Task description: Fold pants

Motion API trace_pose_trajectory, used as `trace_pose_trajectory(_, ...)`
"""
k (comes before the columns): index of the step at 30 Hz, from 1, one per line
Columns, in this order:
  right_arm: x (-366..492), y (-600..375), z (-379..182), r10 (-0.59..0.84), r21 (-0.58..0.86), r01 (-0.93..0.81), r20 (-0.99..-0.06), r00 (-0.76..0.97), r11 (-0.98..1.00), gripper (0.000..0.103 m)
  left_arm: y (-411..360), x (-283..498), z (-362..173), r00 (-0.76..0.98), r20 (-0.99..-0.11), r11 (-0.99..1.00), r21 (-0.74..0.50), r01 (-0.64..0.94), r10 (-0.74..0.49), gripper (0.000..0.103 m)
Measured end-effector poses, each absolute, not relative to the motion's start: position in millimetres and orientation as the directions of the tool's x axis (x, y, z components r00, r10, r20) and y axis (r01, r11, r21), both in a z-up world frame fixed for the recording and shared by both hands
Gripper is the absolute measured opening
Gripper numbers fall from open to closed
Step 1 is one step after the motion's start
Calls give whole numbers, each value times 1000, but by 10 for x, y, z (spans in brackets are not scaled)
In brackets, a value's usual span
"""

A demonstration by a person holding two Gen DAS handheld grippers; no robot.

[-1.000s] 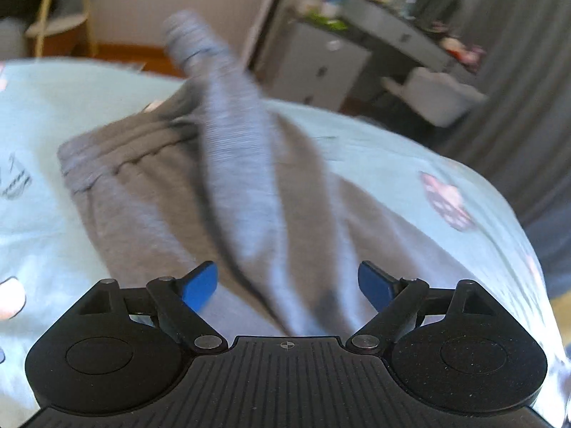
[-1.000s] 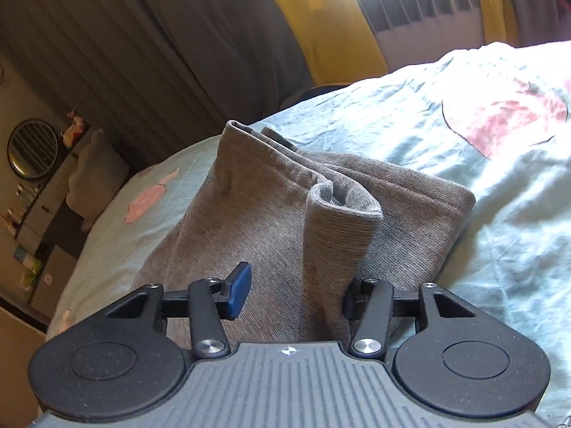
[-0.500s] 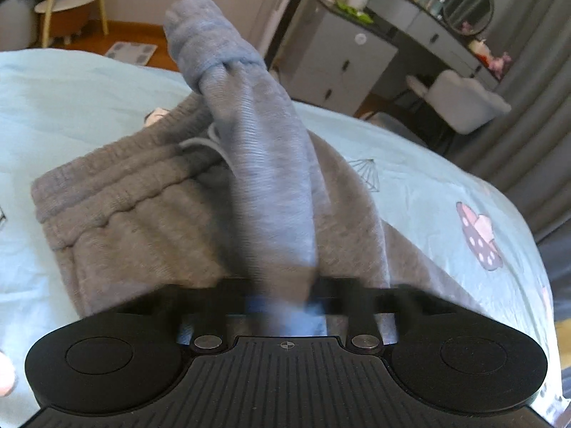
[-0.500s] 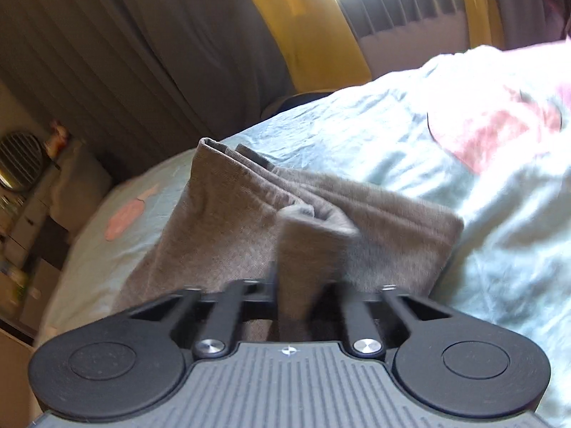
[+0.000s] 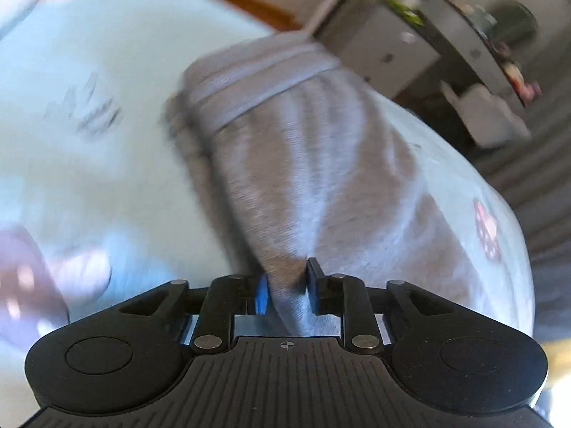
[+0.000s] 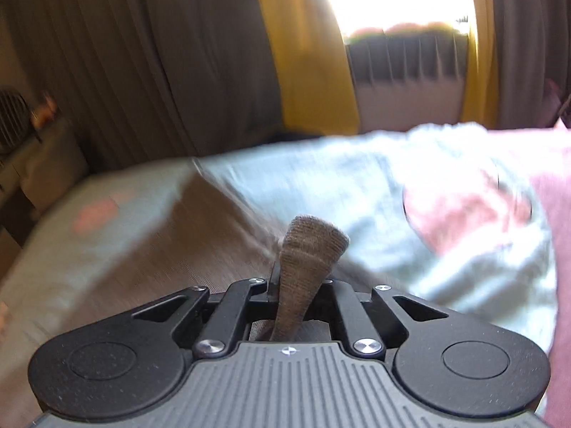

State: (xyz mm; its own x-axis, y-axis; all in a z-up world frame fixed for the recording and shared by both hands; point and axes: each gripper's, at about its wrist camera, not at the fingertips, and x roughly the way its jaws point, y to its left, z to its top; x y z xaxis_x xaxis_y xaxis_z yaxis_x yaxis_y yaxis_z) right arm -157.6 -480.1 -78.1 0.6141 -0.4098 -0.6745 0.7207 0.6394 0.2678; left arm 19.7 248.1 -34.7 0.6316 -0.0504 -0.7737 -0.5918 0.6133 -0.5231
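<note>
Grey sweatpants lie on a light blue bedsheet. In the left wrist view the ribbed waistband is at the far end and the cloth runs back into my left gripper, which is shut on a bunched fold of it. In the right wrist view my right gripper is shut on another fold of the pants, which sticks up between the fingers; the rest of the pants spreads to the left. Both views are blurred by motion.
A grey dresser with small items and a white chair stand beyond the bed. Dark curtains, a yellow curtain and a bright window are behind the bed. A pink print marks the sheet.
Both grippers have gone from open around the cloth to shut on folds of the pants. Both have moved with the cloth, and the views have swung.
</note>
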Motion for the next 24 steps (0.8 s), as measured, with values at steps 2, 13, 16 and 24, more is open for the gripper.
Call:
trace_pose_trajectory(2,-1574,-4773,-834,-406,246,729,-697,591,639,15,2542,89,-280,656,-753,552,-567,-611,-48,45)
trace_pose_trajectory(13,-1646,-4780,-843,-333,356,681,-670,663,639,7,1692,192,534,757,-647,844,-351,-406,95,95)
trace_pose_trajectory(16,-1589,-4683,-785,-348,322,665,-655,670,674,5,1119,429,426,751,-660,916,-292,-275,16,95)
trace_pose_trajectory(24,-1875,-4832,-639,-406,328,682,-608,682,654,18,106,743,-157,660,-742,968,-232,-95,-113,95)
